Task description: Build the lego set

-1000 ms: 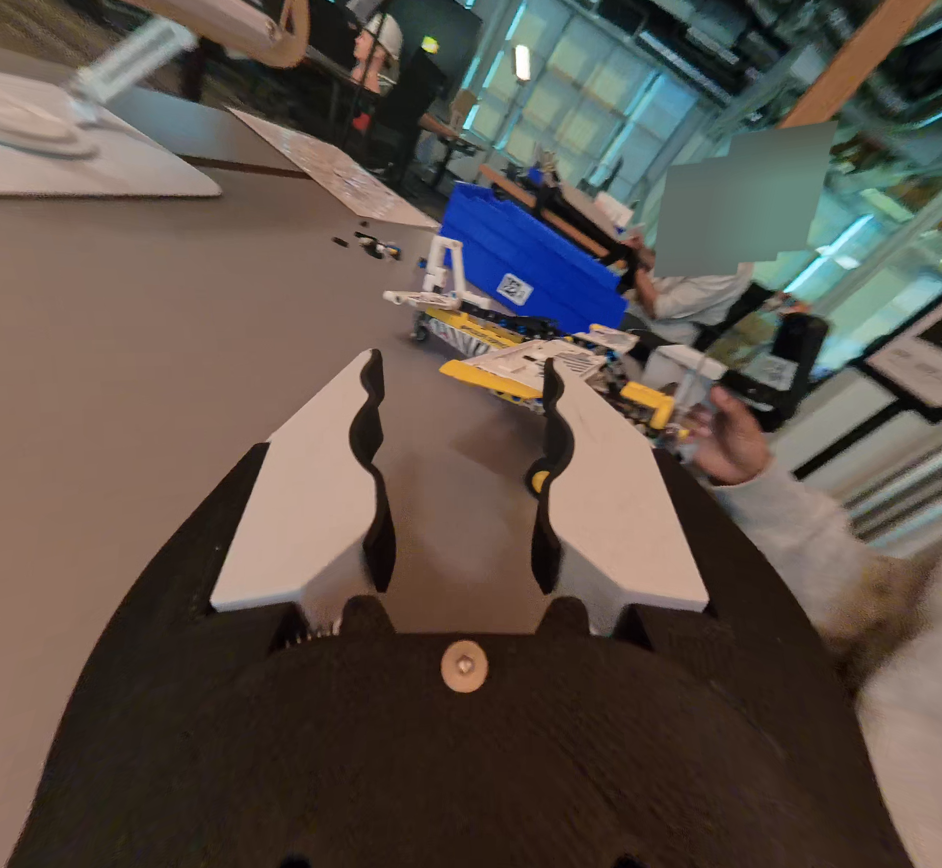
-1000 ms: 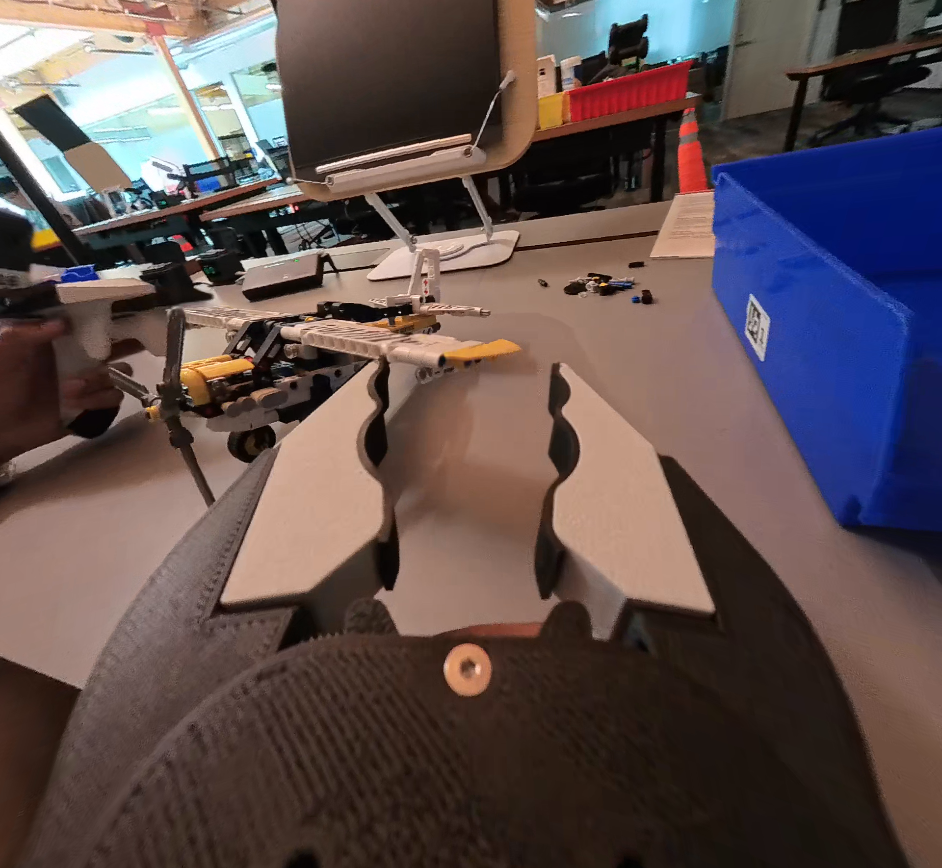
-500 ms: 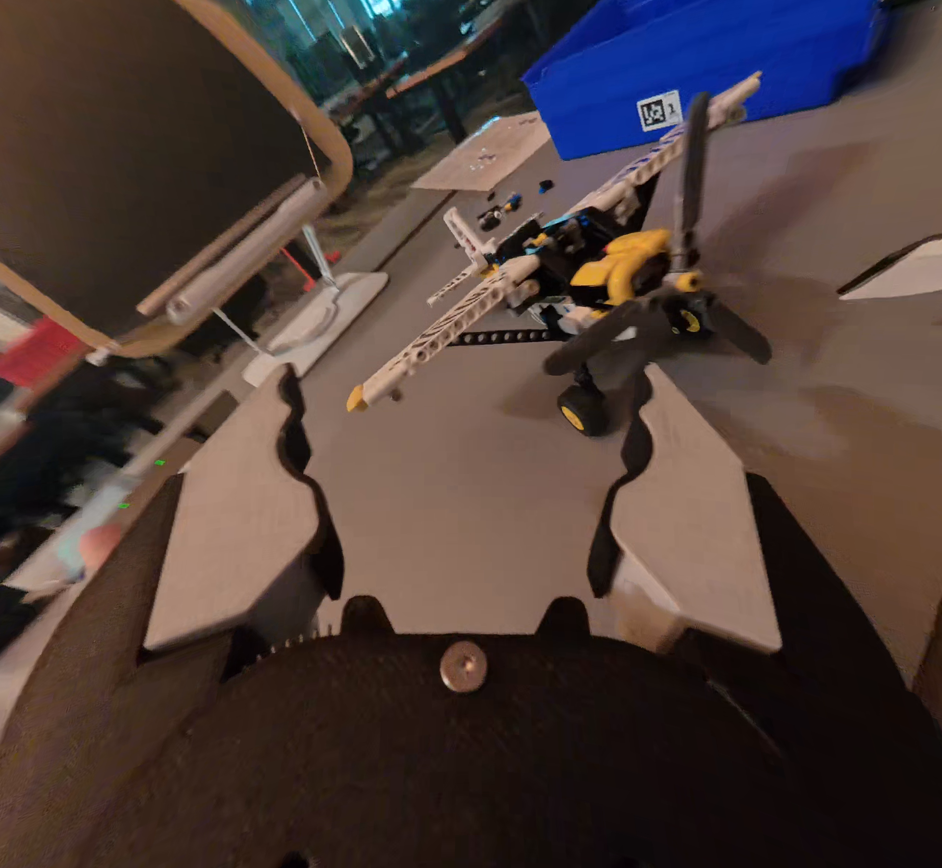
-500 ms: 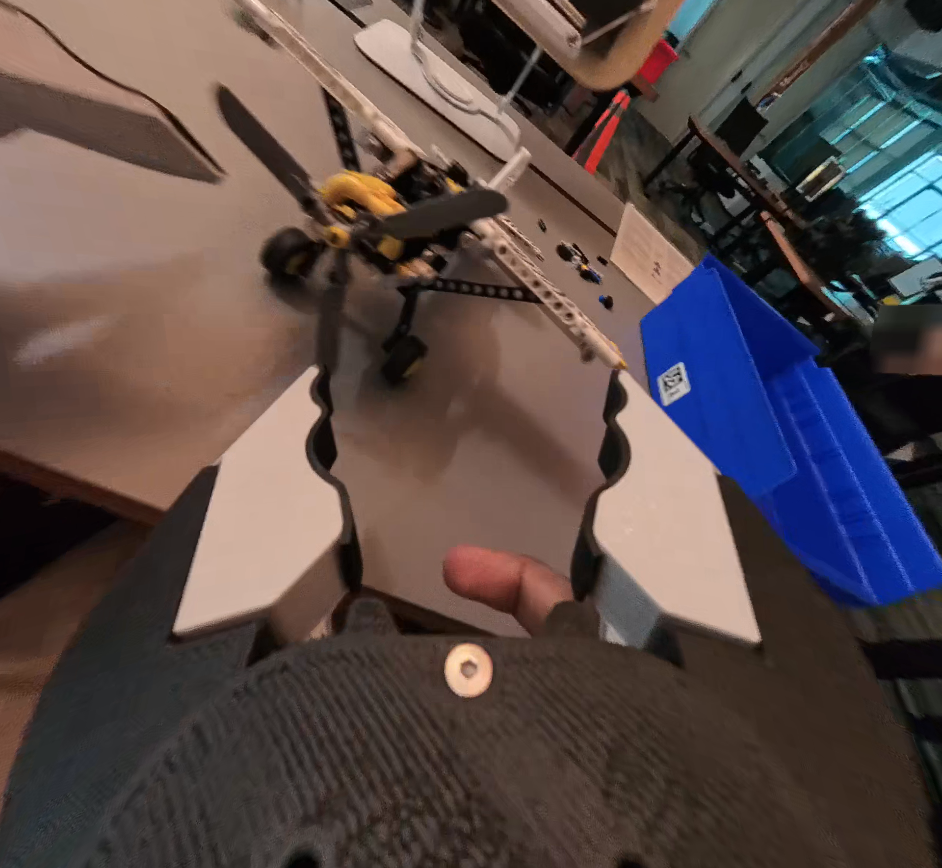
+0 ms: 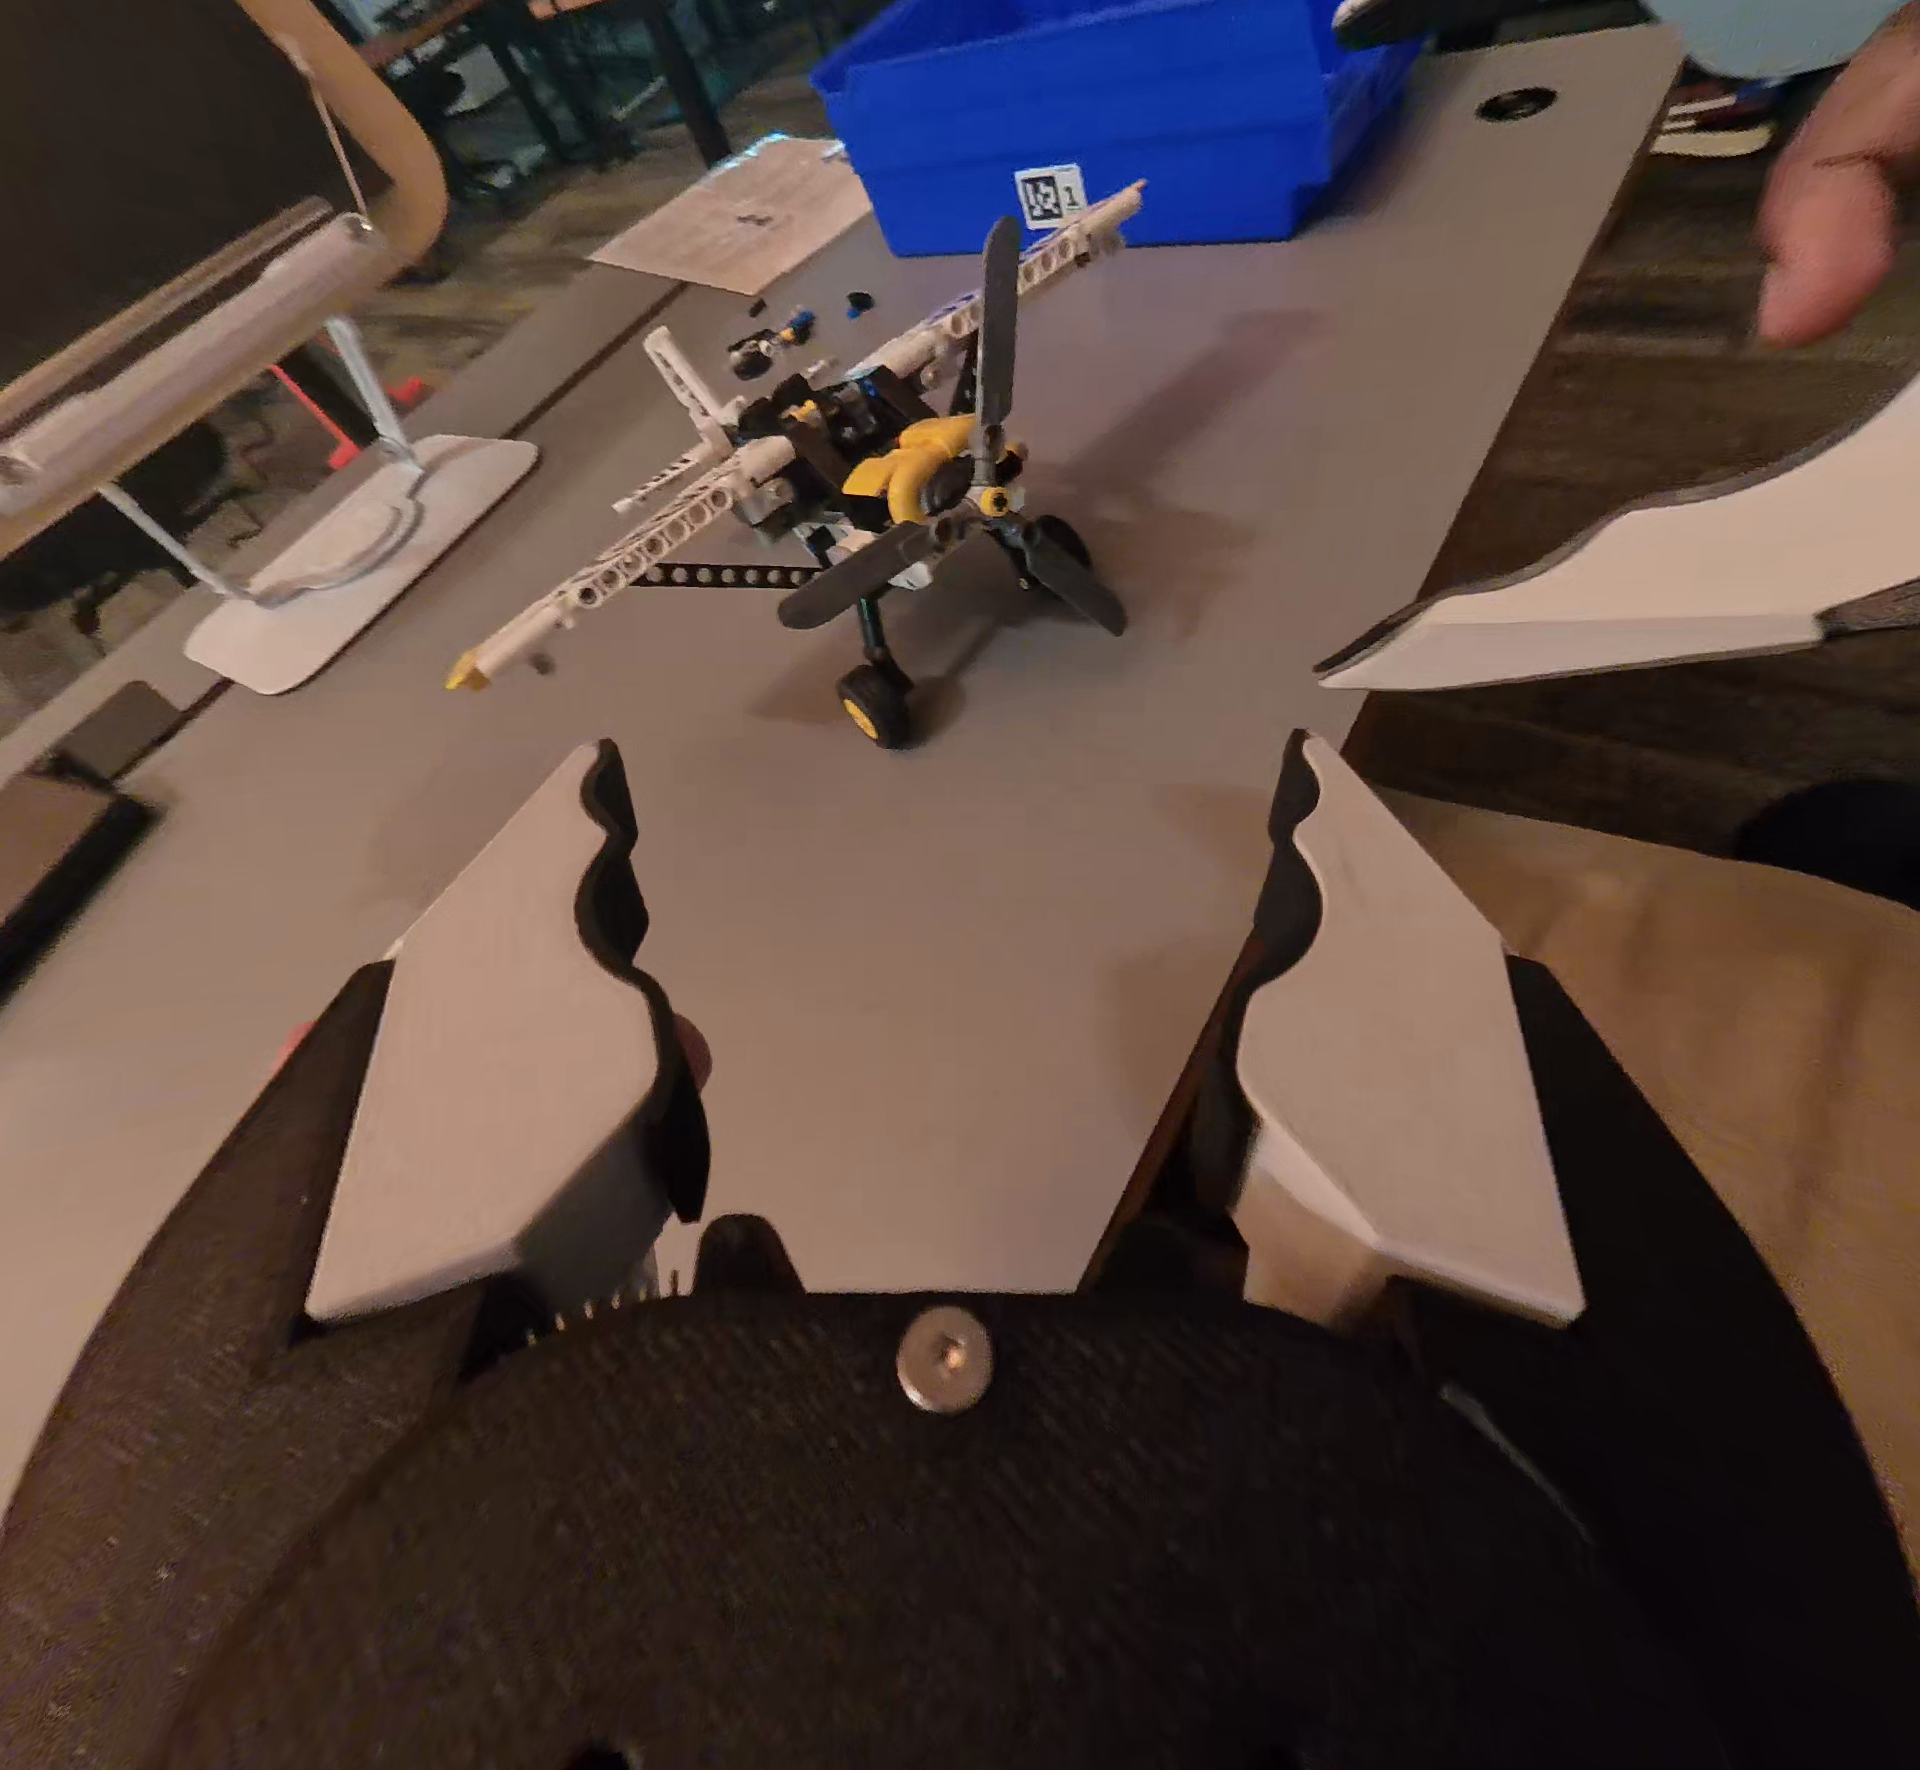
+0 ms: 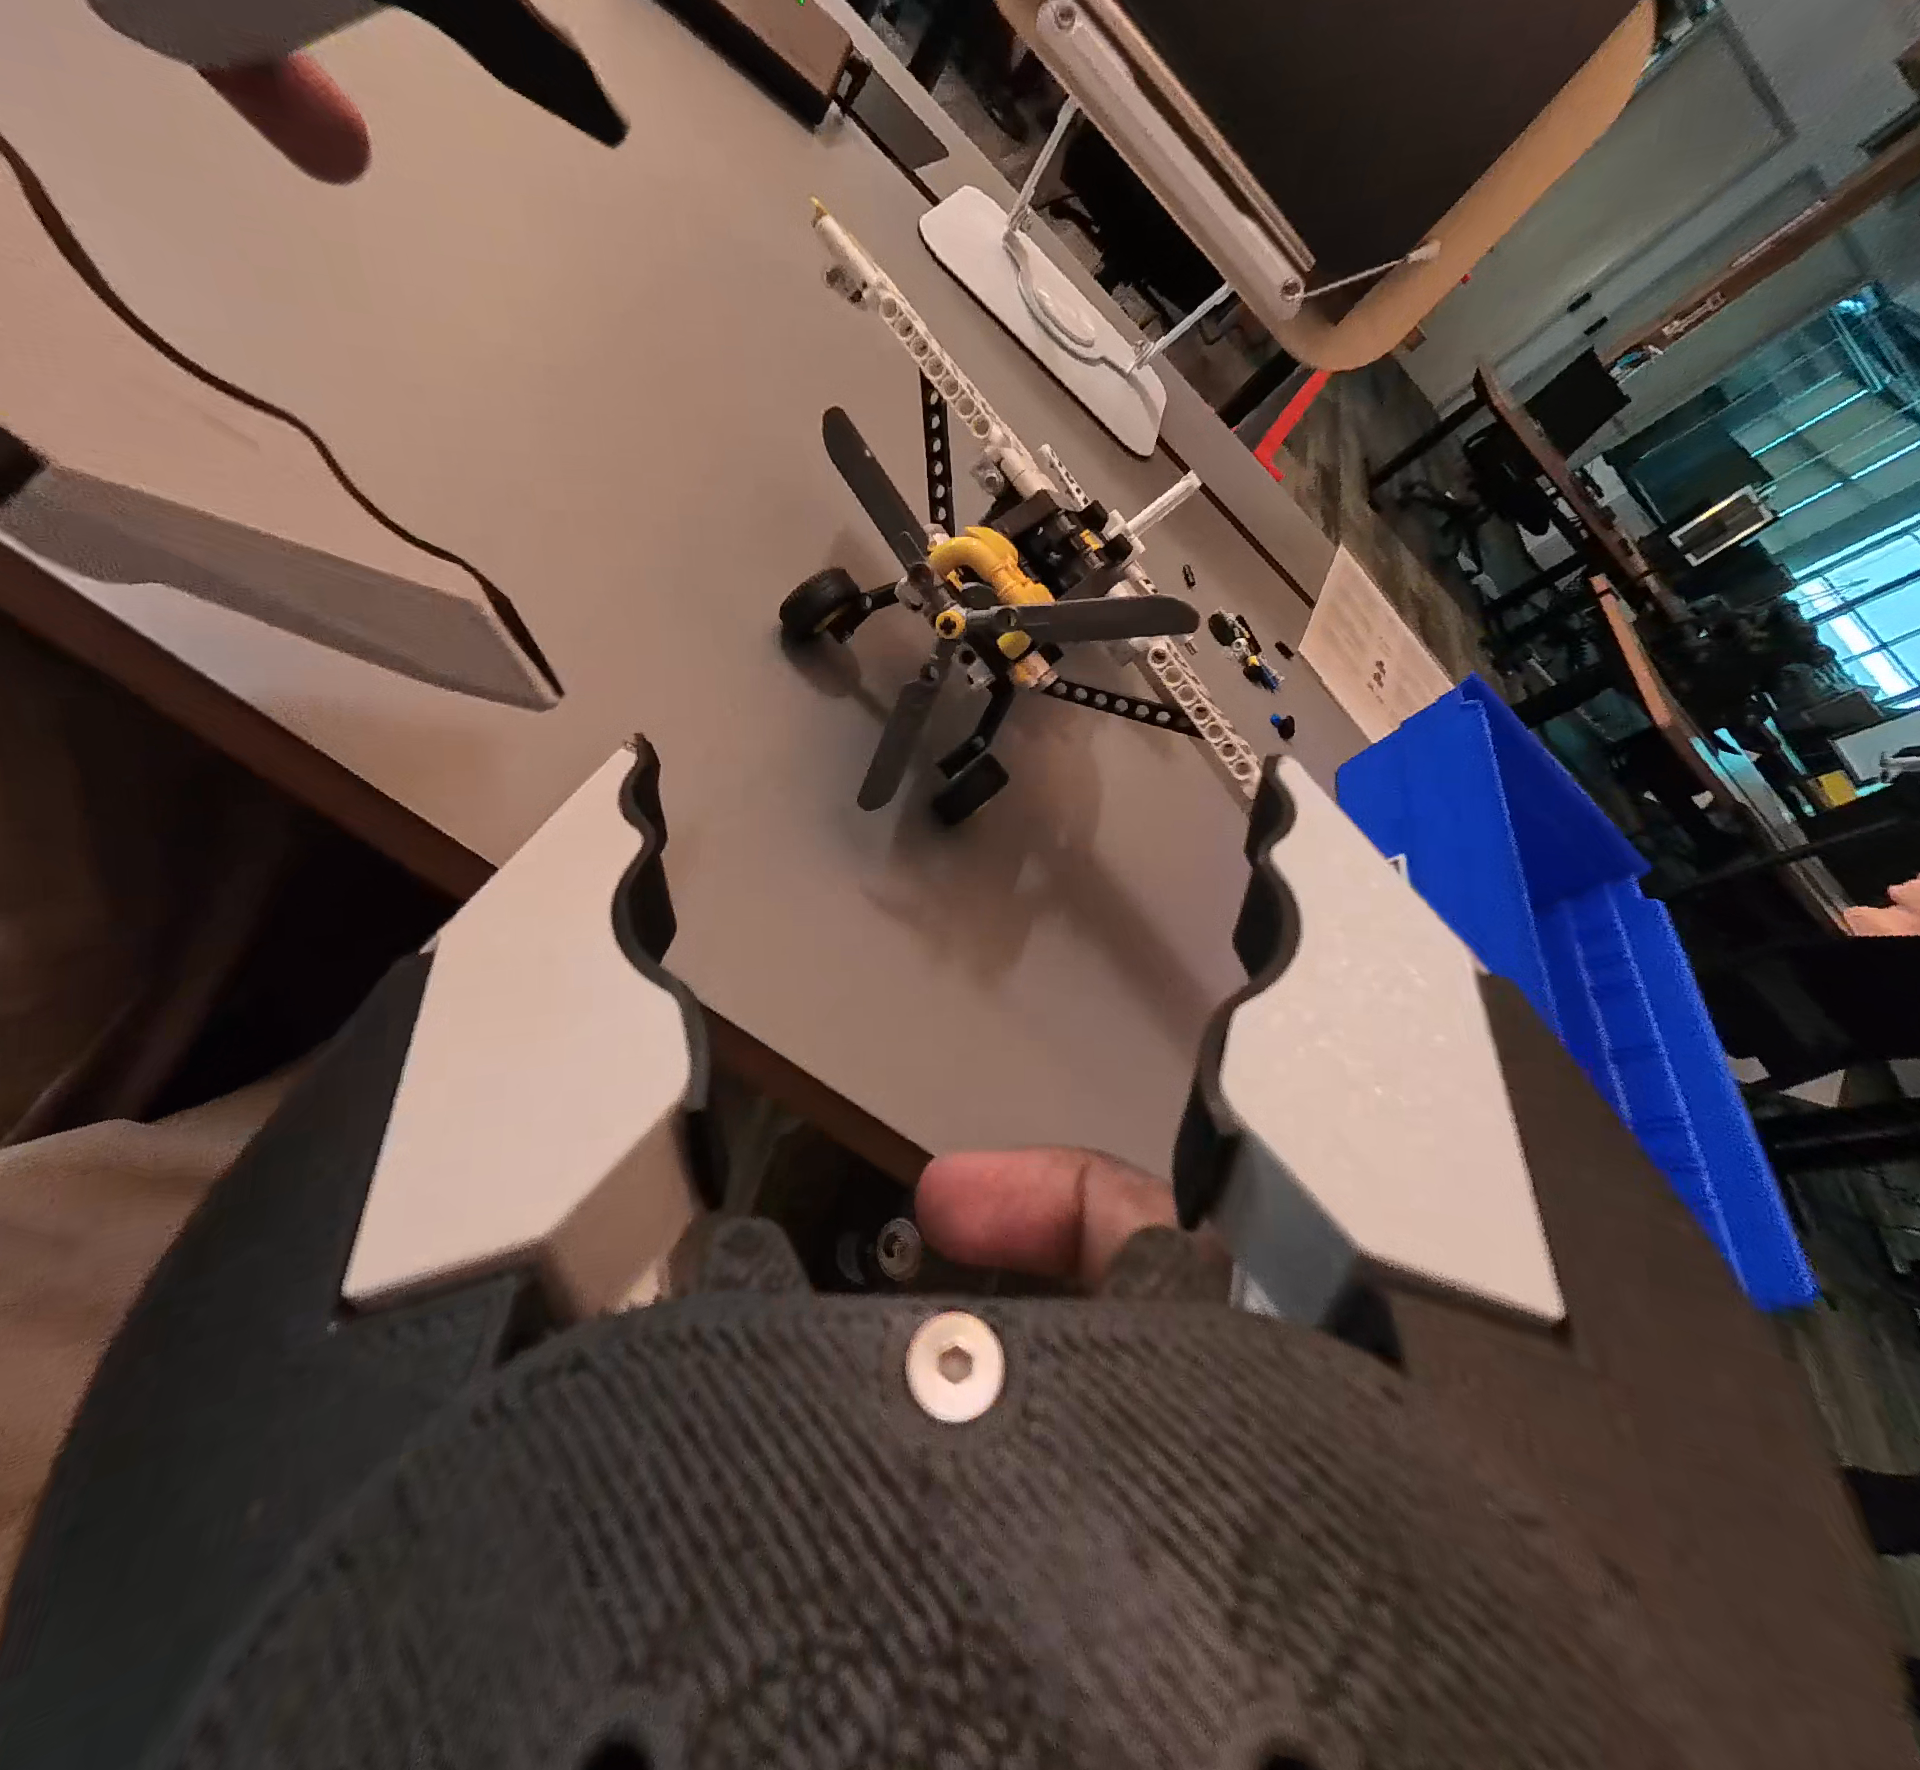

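Note:
A lego plane point(image 5: 842, 484) with white wings, a yellow nose, a dark three-blade propeller and black wheels stands on the grey table point(image 5: 935, 972). It also shows in the right wrist view point(image 6: 997, 598). My left gripper point(image 5: 951, 764) is open and empty, held above the table's near edge, short of the plane. My right gripper point(image 6: 951, 775) is open and empty, also short of the plane. The right gripper also shows at the top right of the left wrist view point(image 5: 1621, 266). Several small loose lego pieces point(image 5: 790, 333) lie behind the plane.
A blue bin point(image 5: 1122, 58) stands beyond the plane. An instruction sheet point(image 5: 738, 214) lies left of it. A tablet on a white stand point(image 5: 343, 525) stands at the left. A dark box with green lights point(image 6: 738, 27) sits at the table's far side. Other tables stand behind.
Both grippers have swung round and pulled back to the near table edge, facing the plane's propeller. Both jaws have opened wider. The plane stands free on the table.

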`<state>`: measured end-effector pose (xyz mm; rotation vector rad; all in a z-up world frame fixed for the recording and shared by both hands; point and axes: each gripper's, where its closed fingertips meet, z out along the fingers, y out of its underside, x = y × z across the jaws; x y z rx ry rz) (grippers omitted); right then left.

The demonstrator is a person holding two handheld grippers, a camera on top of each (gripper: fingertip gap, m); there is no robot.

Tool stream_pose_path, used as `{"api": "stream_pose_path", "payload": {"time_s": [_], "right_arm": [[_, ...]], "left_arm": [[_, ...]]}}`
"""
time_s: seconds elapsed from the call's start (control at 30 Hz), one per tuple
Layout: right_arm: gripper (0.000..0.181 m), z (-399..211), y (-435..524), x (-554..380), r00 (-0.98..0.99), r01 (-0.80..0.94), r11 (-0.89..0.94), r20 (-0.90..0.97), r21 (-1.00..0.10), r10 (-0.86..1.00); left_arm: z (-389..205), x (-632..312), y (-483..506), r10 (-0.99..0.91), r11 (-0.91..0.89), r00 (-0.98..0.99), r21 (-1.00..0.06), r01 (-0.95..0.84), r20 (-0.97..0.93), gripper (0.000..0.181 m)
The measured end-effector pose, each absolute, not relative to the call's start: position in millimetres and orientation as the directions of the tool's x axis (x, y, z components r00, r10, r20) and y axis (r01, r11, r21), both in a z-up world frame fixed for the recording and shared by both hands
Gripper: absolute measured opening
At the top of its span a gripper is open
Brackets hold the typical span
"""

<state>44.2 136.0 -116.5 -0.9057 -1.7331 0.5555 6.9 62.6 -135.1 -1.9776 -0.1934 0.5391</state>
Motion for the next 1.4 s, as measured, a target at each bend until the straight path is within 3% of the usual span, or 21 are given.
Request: {"api": "stream_pose_path", "payload": {"time_s": [0.47,1.4], "right_arm": [[0.111,-152.7,155.4,23.3,-0.174,0.346,0.579,0.555,-0.739,0.813],[0.112,-141.7,161.9,14.3,-0.184,0.289,0.442,0.404,-0.849,0.896]], "left_arm": [[-193.9,-24.7,59.7,0.428,-0.561,0.87,-0.826,0.043,-0.245,0.127],[-191.1,-22.6,48.7,0.465,-0.527,0.855,-0.848,0.061,-0.228,0.12]]}}
